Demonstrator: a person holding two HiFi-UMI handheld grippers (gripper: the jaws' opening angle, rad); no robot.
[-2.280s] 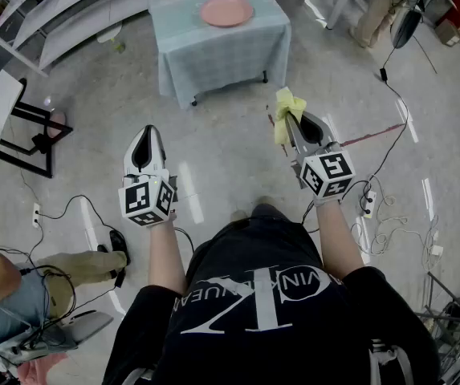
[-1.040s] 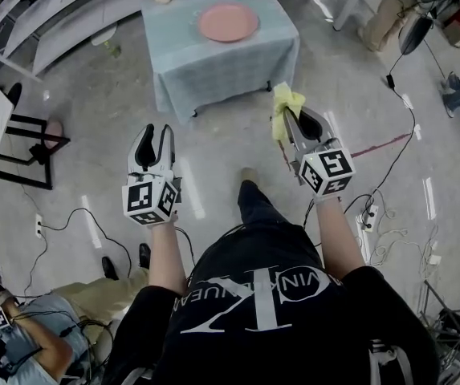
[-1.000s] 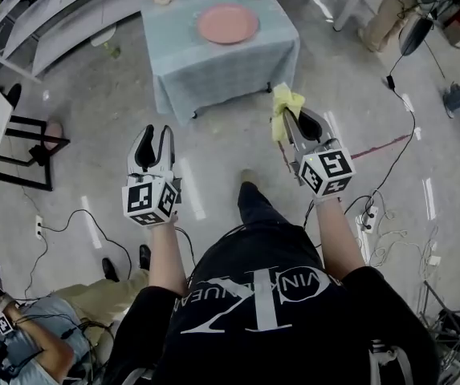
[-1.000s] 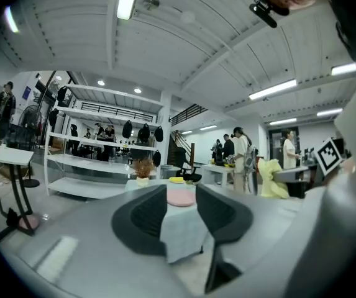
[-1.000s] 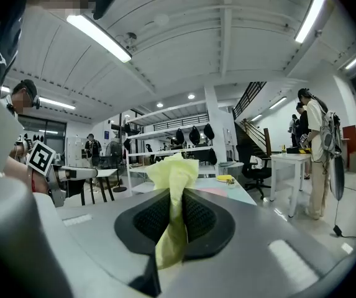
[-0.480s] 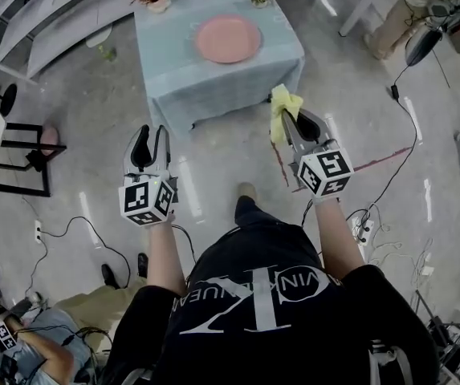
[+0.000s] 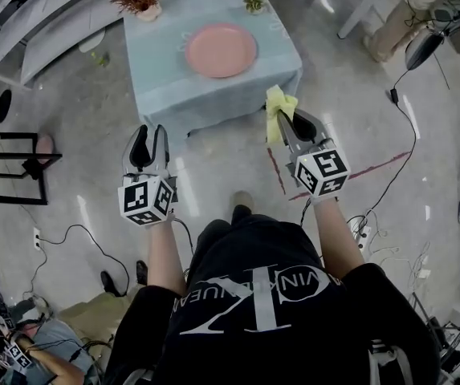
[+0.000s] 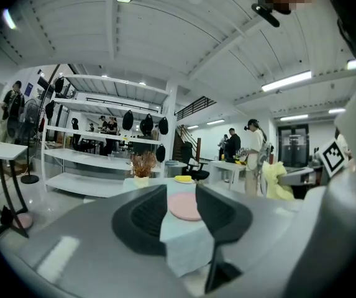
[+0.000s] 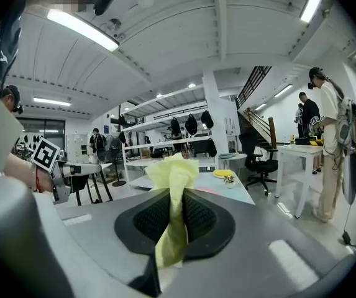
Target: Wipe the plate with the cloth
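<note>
Cloth (image 7: 279,103) in right claw (image 7: 284,127)

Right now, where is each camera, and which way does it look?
Head view: on the person's head, looking steeply down at their arms, left gripper, right gripper and table.
Left gripper view: on that gripper, looking along its open fingers at the pink plate.
Right gripper view: on that gripper, looking along fingers shut on the yellow cloth.
Head and left gripper views share the pink plate.
</note>
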